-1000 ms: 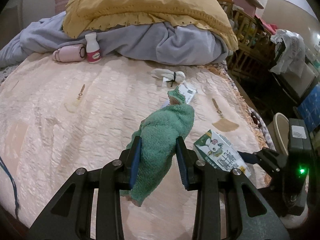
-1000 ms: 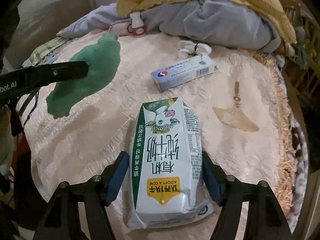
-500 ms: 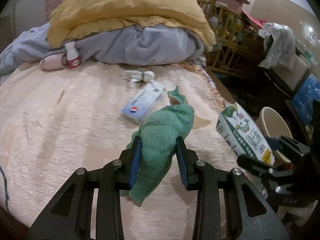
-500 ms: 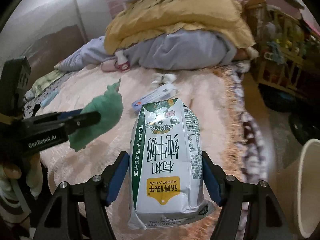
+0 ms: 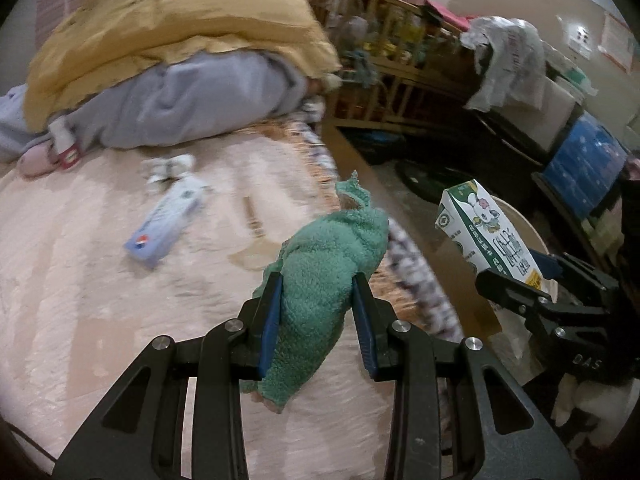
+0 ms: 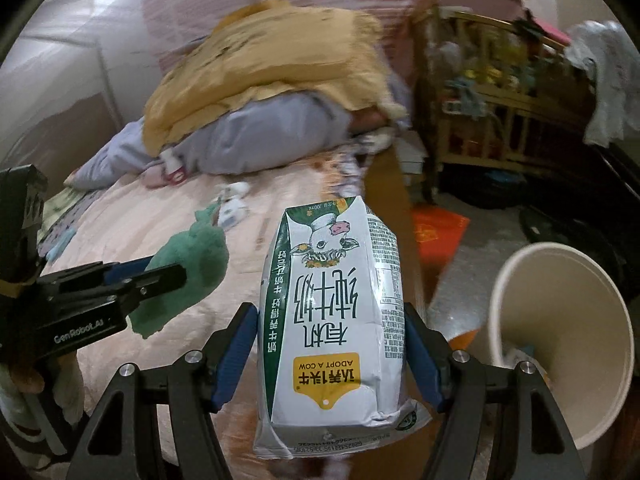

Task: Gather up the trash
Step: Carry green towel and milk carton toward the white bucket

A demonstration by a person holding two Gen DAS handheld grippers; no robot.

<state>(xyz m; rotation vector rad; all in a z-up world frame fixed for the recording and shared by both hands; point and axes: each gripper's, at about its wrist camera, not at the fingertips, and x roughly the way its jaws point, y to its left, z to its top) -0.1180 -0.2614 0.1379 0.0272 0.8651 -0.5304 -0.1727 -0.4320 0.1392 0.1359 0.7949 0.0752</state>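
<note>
My left gripper is shut on a green fuzzy cloth and holds it above the bed's right edge; it also shows in the right wrist view. My right gripper is shut on a white and green milk carton, held in the air beside the bed; the carton shows in the left wrist view too. A cream bin stands on the floor just right of the carton. A blue and white box and a white crumpled scrap lie on the bed.
The pink bedspread carries a yellow and grey bedding pile at the back, with a small white bottle beside it. A wooden crib and dark clutter stand right of the bed. A red item lies on the floor.
Both grippers have swung right, off the bed toward the floor, each keeping its load. The cream bin has come closer and larger in the right wrist view.
</note>
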